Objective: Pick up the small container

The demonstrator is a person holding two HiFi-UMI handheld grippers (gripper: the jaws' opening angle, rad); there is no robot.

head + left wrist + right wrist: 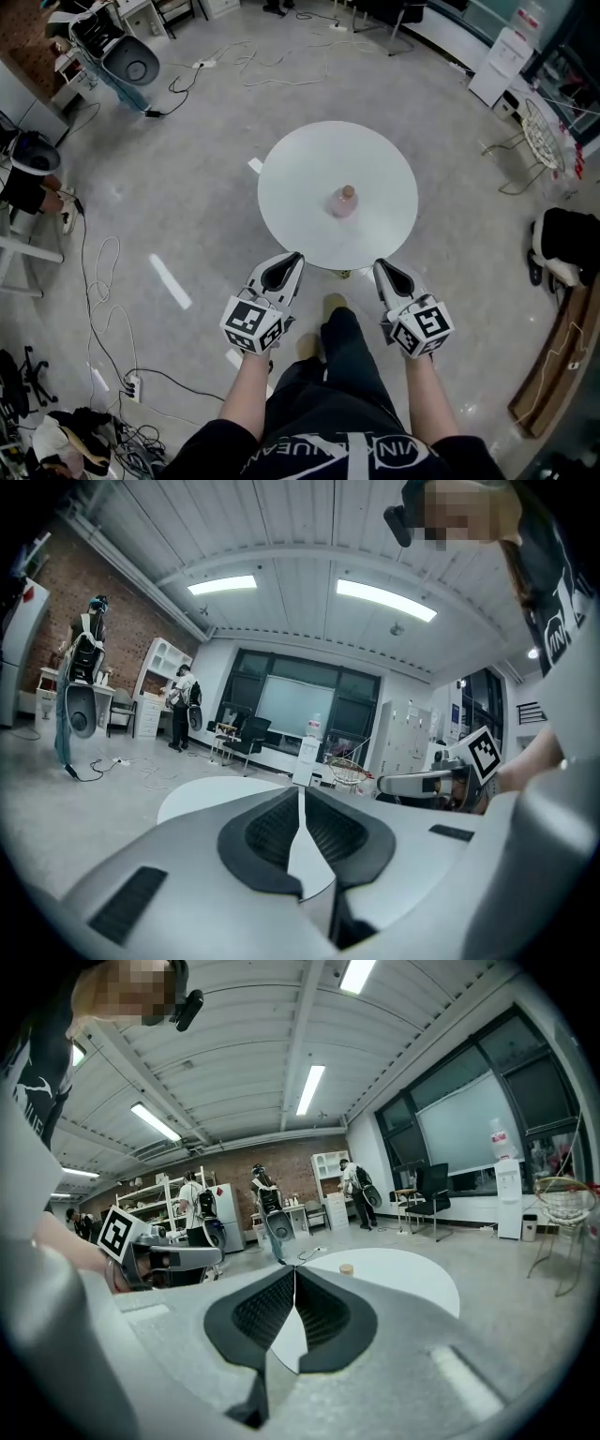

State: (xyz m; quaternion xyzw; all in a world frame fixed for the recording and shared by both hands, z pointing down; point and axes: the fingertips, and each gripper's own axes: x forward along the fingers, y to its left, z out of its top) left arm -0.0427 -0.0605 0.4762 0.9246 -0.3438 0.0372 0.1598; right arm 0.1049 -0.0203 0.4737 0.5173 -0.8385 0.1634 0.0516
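Head view looks steeply down on a round white bench standing on a grey floor. The small container, pink with a tan cap, stands upright near the middle of the bench, slightly toward the frame's right.

Both tools hang at the bench's near edge in the lower half of the frame, well apart from the container. The left tool sits lower left of the container and the right tool lower right, each pointing up the frame toward the bench. The person's dark trousers fill the gap below them.

Left gripper view shows that tool's jaws clenched, the ribbed pads meeting along a thin line with nothing between them. Right gripper view shows the same on the other tool: its jaws are closed together and empty. The container's cap shows just right of the jaw tips in that view, out on the bench top.

Loose cables trail over the floor at the left of the head view, and a white cabinet stands at upper right.
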